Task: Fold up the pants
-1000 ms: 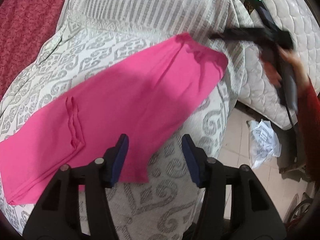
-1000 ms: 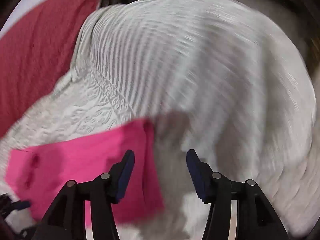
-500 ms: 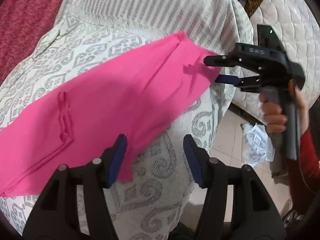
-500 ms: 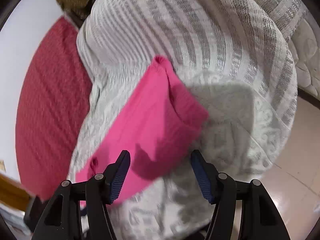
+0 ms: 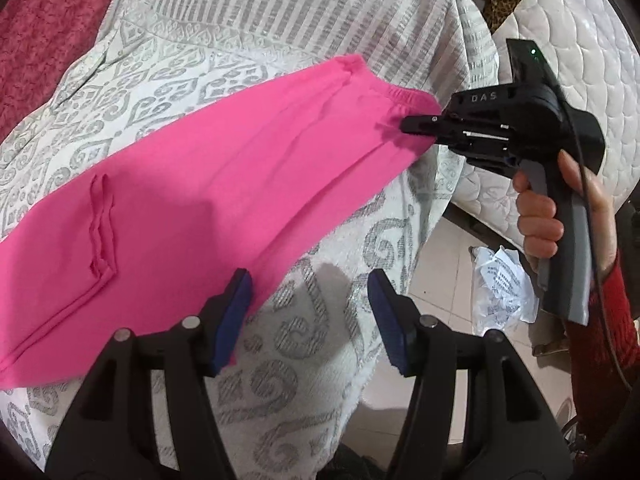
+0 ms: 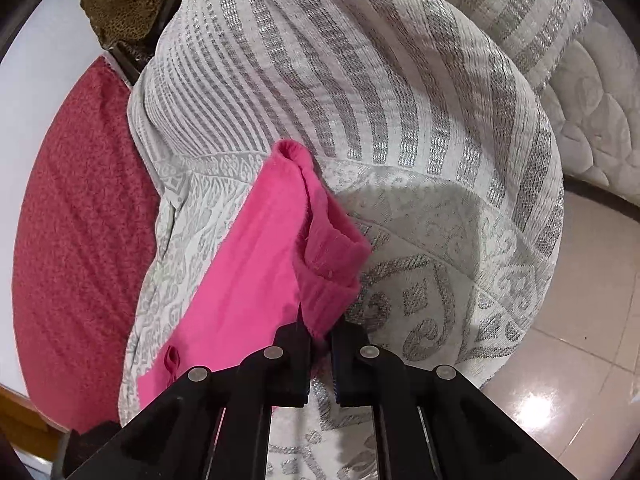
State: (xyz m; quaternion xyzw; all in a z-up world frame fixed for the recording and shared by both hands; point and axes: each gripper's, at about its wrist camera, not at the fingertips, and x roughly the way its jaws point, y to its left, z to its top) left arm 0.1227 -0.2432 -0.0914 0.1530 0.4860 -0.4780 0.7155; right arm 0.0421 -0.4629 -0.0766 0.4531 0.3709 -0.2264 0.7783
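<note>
Bright pink pants (image 5: 200,184) lie flat and folded lengthwise across a white and grey patterned bedspread (image 5: 280,40). At their far right end my right gripper (image 5: 412,124), held by a hand, is shut on the elastic waistband corner. The right wrist view shows the pink fabric (image 6: 256,264) pinched between the closed jaws of that gripper (image 6: 320,332), with the waistband bunched up just ahead of them. My left gripper (image 5: 308,280) stands open above the near edge of the pants. Its left finger (image 5: 234,300) is over the pink hem and nothing is between the jaws.
A red patterned blanket (image 5: 40,20) covers the bed on the far left. A white quilted mattress (image 5: 580,60) leans at the right. The bedspread hangs over the bed's edge down to a tiled floor (image 6: 580,280), where a crumpled plastic bag (image 5: 504,284) lies.
The right gripper came down to the waistband corner, rolled and shut on it. The left gripper has hardly moved and stays open.
</note>
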